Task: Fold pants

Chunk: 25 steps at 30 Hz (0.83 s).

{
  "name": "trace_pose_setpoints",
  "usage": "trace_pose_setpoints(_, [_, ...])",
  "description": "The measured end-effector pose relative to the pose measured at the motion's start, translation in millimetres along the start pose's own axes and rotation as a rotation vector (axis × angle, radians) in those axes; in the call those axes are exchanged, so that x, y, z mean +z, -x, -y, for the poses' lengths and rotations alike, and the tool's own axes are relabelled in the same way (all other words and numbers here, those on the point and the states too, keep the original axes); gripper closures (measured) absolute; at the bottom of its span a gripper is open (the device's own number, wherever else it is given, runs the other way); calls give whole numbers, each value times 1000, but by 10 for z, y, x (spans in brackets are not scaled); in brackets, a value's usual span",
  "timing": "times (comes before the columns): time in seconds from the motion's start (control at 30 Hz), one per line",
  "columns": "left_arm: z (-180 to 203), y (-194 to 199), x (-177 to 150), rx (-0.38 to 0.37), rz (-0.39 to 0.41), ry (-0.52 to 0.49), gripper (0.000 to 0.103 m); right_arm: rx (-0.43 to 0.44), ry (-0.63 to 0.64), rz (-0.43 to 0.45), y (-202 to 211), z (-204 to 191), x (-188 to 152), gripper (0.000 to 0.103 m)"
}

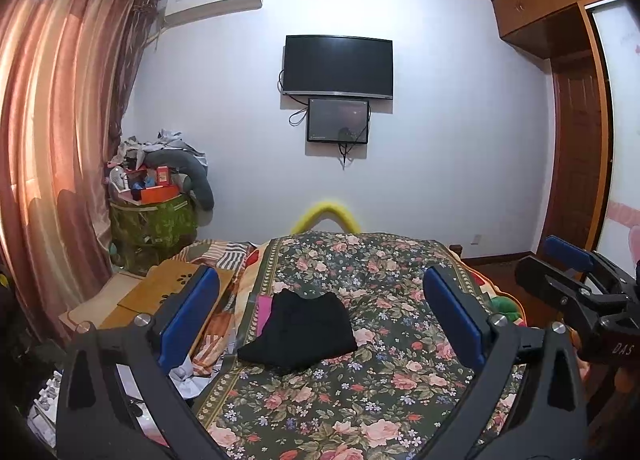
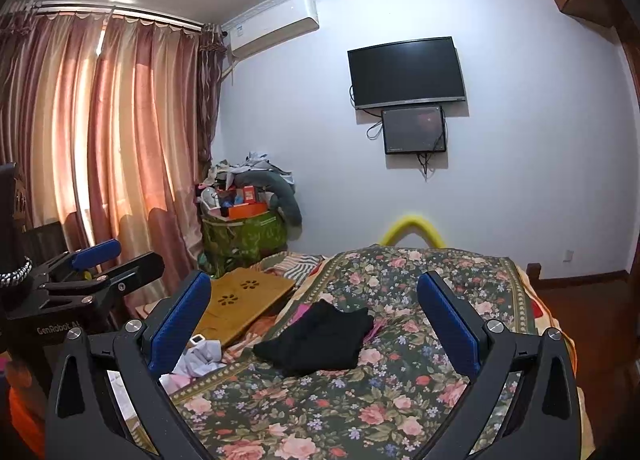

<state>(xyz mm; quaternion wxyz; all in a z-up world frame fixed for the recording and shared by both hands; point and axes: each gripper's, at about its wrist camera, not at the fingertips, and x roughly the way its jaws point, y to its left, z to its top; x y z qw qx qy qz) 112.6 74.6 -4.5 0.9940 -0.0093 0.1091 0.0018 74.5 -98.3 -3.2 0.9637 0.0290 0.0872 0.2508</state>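
Lying folded on the floral bedspread [image 1: 360,400], the black pants [image 1: 298,334] are sitting at 12 o'clock from the left gripper [image 1: 320,316] and right gripper [image 2: 314,318], both spread wide, grasping nothing.

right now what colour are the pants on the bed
Black, plain with no visible pattern. The pants show best in the left wrist view, lying on the floral bedspread.

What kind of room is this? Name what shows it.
Most likely a home bedroom: a bed under a floral bedspread with black pants on it, a wall-mounted TV, and pink window curtains.
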Motion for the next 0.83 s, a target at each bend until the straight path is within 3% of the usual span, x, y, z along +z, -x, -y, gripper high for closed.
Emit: trace_pose_setpoints(0.83, [18, 5, 16, -33, -15, -23, 0, -9, 14, -1, -23, -27, -10, 1])
